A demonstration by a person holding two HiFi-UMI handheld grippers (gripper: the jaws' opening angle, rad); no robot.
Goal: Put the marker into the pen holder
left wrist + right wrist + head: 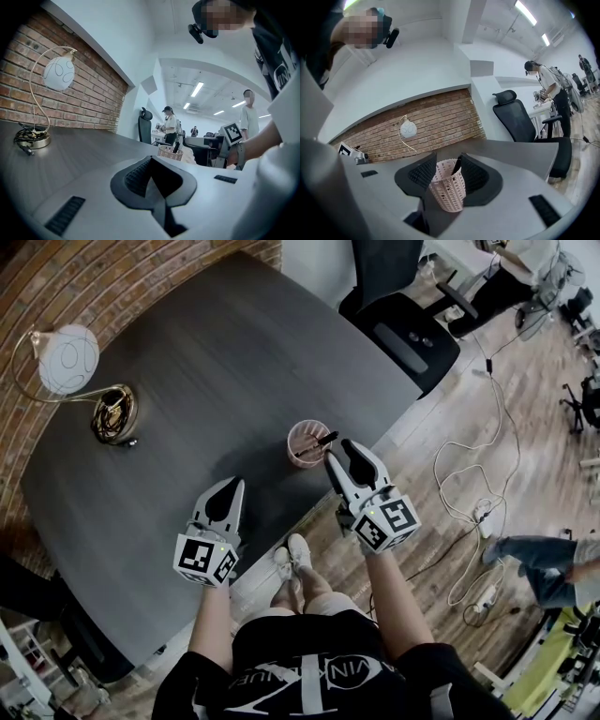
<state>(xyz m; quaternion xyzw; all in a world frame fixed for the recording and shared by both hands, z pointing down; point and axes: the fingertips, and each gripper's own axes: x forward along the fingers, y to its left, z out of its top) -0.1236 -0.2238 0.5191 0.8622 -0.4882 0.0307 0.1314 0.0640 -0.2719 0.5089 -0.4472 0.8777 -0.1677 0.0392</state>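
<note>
Marker (319,443) leans inside holder (300,461), top poking over rim. Holder upright on worktop (206,371), close to near edge, toward right corner. Right tool (339,454) just beside holder, jaws spread wide, gripping nothing. Left tool (231,486) over near edge, jaws closed together, empty. Lamp (70,360) by far left corner.

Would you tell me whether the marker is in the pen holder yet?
In: the marker leans inside the pen holder, tip above the rim.
</note>
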